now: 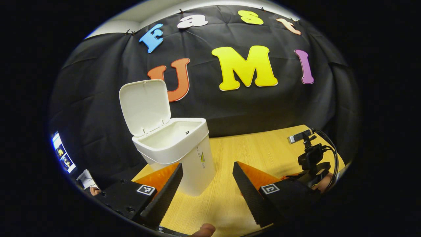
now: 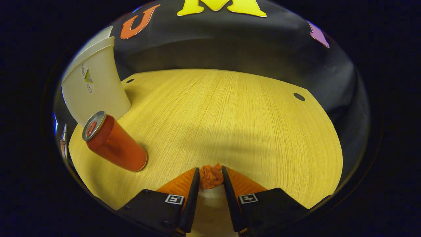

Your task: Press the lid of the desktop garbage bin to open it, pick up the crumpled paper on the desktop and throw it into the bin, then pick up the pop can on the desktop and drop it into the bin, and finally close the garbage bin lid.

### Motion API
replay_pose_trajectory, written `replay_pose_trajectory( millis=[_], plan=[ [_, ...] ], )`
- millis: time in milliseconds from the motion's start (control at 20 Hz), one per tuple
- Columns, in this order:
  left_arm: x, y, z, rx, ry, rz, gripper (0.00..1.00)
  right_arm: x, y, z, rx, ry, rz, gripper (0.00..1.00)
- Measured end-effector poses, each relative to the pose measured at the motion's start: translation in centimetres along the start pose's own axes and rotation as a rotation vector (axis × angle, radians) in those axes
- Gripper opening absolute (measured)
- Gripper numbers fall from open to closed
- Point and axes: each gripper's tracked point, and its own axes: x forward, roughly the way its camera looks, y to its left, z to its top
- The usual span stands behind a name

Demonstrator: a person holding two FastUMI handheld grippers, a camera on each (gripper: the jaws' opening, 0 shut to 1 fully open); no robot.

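The white desktop bin [image 1: 184,154] stands on the wooden table with its lid [image 1: 144,105] swung up, and its inside looks empty. My left gripper [image 1: 208,189] hovers open just in front of the bin, nothing between its fingers. In the right gripper view the bin [image 2: 93,87] sits at the far left and an orange pop can [image 2: 115,143] stands upright beside it. My right gripper [image 2: 210,176] is shut on the orange crumpled paper [image 2: 210,176], low over the table. The other gripper and the hand that holds it [image 1: 312,164] show at the right in the left gripper view.
The wooden table [image 2: 223,118] stretches wide in front of the right gripper, with small round holes [image 2: 299,96] near its far corners. A screen [image 1: 62,153] glows at the far left beyond the table edge.
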Motion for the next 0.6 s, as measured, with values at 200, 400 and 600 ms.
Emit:
replay_pose_trajectory(
  millis=[200,400,600],
  plan=[
    [-0.3,0.9,0.7,0.005,-0.012,0.006,1.0,-0.9,-0.3,0.6,0.012,0.003,-0.008,0.27],
    [-0.7,1.6,1.2,-0.003,-0.032,0.003,1.0,-4.4,-1.2,3.3,0.053,-0.042,-0.009,0.27],
    [-0.6,2.1,1.3,-0.019,-0.046,-0.006,1.0,-8.5,-1.5,7.1,0.046,-0.111,-0.005,0.27]
  ],
)
